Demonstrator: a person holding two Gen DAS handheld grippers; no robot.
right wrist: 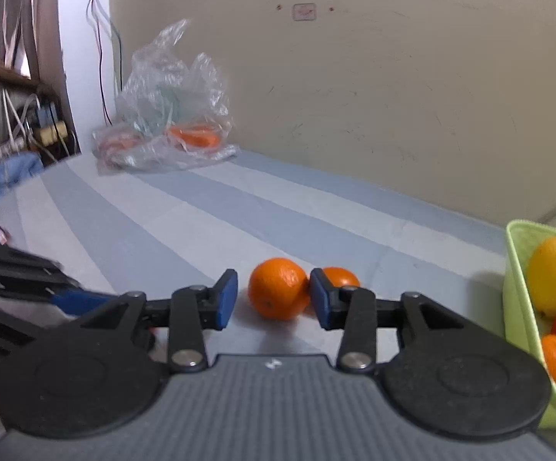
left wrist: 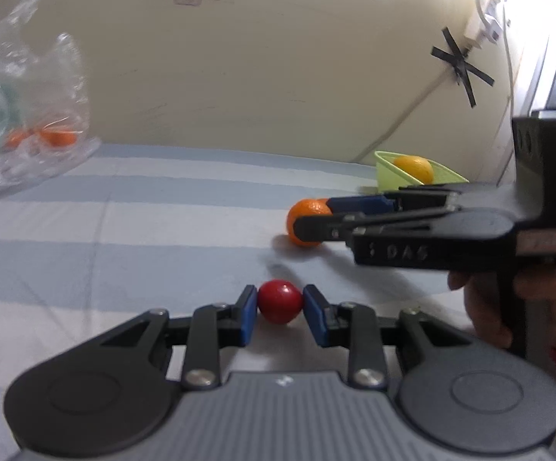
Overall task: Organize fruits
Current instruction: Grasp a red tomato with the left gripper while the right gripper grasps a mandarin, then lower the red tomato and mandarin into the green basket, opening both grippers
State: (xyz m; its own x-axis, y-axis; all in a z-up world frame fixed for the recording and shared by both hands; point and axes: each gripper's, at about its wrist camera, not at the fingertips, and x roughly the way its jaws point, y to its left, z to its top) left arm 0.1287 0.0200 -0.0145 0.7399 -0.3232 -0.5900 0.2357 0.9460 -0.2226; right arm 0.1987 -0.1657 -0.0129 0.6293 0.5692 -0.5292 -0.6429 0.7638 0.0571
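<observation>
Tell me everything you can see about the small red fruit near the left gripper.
The small red fruit is round, smooth and glossy, with a light spot on top; it looks like a cherry tomato. It rests on the striped blue cloth, between the blue pads of the left gripper. Both pads touch or nearly touch its sides. It lies apart from the oranges.

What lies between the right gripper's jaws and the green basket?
In the right wrist view, bare striped cloth lies between the right gripper and the green basket; a second orange sits behind one jaw.
</observation>
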